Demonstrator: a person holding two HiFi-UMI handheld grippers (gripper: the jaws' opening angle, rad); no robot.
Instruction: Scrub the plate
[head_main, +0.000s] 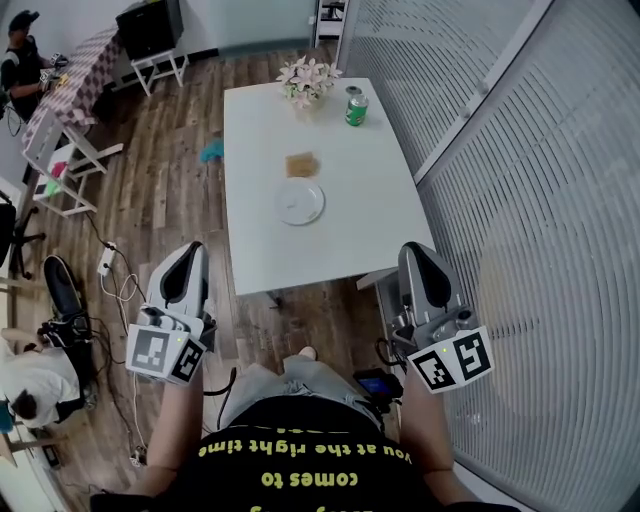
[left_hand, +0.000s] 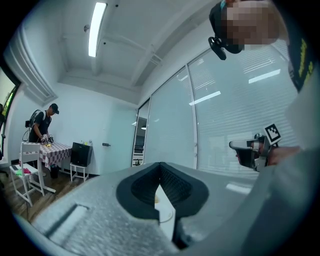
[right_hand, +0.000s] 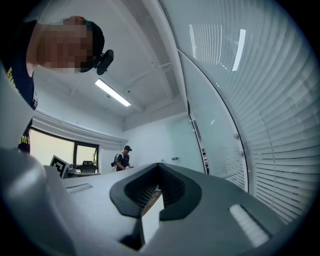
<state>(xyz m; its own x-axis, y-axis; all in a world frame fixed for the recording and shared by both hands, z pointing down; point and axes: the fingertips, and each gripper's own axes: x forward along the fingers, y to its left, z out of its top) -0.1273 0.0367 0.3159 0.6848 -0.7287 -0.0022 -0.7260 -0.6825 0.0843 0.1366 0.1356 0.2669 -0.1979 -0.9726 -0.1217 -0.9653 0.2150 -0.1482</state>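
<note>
The white plate (head_main: 301, 202) lies on the desk (head_main: 330, 250), ahead of the left tongs (head_main: 190, 255) and right tongs (head_main: 414, 255) and between them, with a brown pad (head_main: 301, 164) just beyond it. Both tongs are closed and empty, short of the desk's near edge.

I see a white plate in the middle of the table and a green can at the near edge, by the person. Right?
Not quite: the head view shows the green can at the table's far end, beside the flowers. The white plate does lie about in the middle.
</note>
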